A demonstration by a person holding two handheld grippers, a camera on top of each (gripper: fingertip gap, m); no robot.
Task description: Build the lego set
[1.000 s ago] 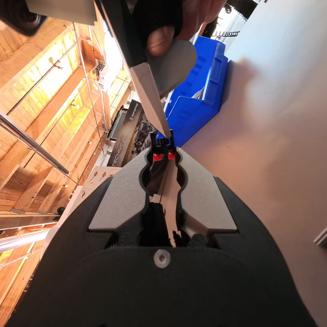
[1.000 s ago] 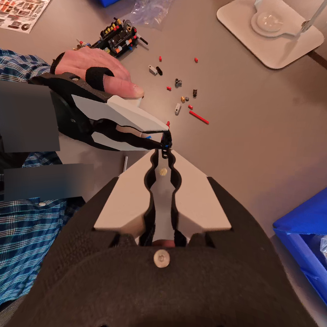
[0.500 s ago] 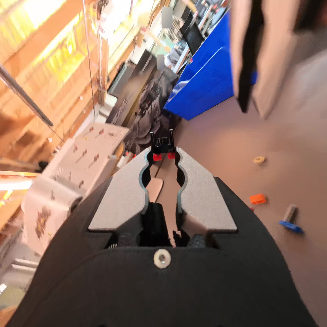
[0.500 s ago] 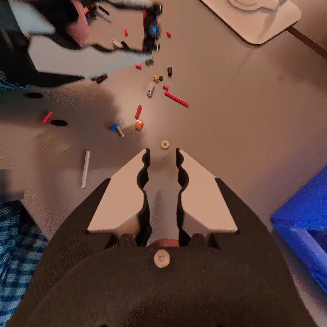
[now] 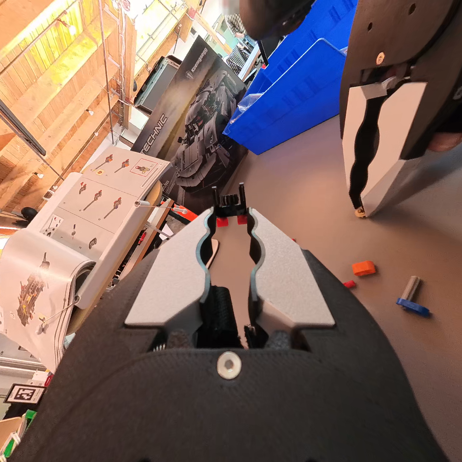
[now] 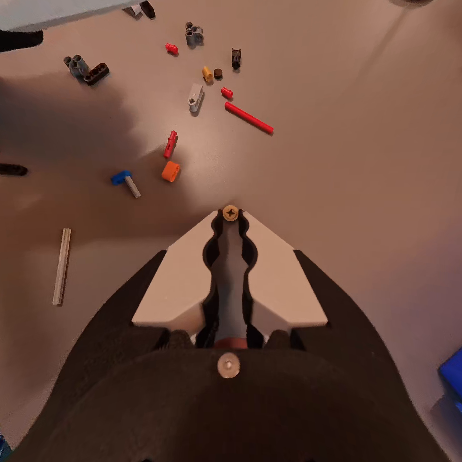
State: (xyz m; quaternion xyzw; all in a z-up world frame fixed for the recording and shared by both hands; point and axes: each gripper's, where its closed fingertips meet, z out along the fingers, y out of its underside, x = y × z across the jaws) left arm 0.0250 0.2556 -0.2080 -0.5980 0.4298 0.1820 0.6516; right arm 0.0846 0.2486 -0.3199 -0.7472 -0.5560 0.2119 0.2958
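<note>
Right claw (image 6: pixel 230 213) is closed down on one tan round bush (image 6: pixel 230 212), pinched at its rim between the tips, on the desk (image 6: pixel 350 150). Judged light, rigid and smooth, liable to squirt out. Left claw (image 5: pixel 229 215) is clamped on one small black assembly (image 5: pixel 228 203) at its tips. Ahead-left of the right claw: three short red pins, one red axle (image 6: pixel 248 117), one orange piece (image 6: pixel 171 171).

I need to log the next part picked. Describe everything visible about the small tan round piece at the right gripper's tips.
The tan round piece is a small flat disc, plastic by its look, with a cross-shaped hole through its centre. It lies flat on the brown table, set between the tips of the right gripper, whose fingers flank it closely on both sides.
</note>
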